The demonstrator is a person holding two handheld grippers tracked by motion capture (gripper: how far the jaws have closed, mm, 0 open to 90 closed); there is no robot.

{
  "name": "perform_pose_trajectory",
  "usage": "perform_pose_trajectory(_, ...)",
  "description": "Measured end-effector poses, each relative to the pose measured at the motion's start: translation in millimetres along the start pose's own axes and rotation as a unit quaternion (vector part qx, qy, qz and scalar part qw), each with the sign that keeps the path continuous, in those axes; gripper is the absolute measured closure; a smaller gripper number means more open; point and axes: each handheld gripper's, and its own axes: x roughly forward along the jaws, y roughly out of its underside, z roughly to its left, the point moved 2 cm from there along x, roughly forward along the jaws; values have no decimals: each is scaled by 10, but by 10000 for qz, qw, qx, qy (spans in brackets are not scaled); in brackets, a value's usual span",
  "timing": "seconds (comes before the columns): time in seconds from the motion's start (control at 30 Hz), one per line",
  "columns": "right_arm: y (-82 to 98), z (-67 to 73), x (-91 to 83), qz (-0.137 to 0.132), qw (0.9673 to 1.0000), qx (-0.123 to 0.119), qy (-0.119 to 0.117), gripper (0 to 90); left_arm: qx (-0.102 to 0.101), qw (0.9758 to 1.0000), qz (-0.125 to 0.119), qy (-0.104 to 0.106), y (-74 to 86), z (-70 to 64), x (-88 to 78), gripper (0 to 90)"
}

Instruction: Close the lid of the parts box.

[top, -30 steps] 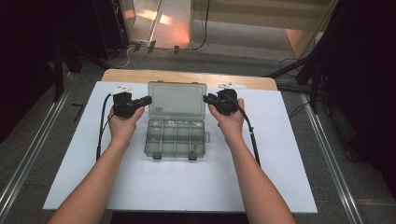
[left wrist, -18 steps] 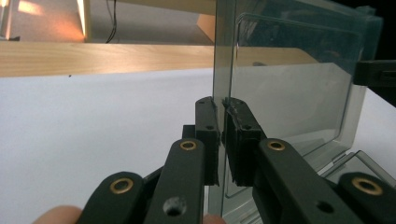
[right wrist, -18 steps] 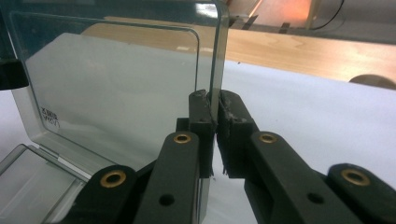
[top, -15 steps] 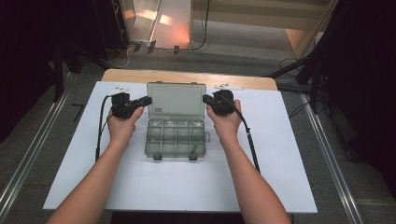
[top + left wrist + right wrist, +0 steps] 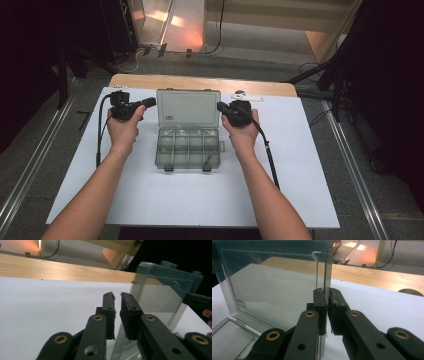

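A clear plastic organizer box (image 5: 187, 147) sits in the middle of the white table (image 5: 310, 165), its lid (image 5: 188, 106) swung up and standing nearly upright behind the compartments. The right tongs (image 5: 326, 293) pinch the lid's right edge, the thin plastic caught between the pads, which likely keeps the lid from dropping back. The left tongs (image 5: 117, 295) are pressed nearly together just beside the lid's left edge; whether they actually grip it I cannot tell. A hand at each side keeps the lid steady and level, leaving the compartments open to reach.
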Motion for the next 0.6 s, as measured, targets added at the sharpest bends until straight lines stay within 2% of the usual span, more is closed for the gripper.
perform_pose_trajectory(0.1,7,8,-9,-44,10000,-42,8,868,-75,9999,78,-42,-53,8,63,897)
perform_pose_trajectory(0.2,17,10,-18,-83,9999,-82,-8,867,-56,9999,142,-24,-108,-13,112,900)
perform_pose_trajectory(0.27,27,12,-23,-125,9999,-109,-13,866,-158,9998,113,11,-143,-16,147,900)
perform_pose_trajectory(0.37,50,35,-35,-229,9996,-127,44,866,-166,9997,190,3,-182,-19,214,900)
perform_pose_trajectory(0.47,55,43,-49,-238,9995,-188,67,864,-262,9994,201,118,-213,-38,261,900)
perform_pose_trajectory(0.6,56,37,-55,-236,9994,-234,34,862,-181,9994,217,223,-234,-101,282,900)
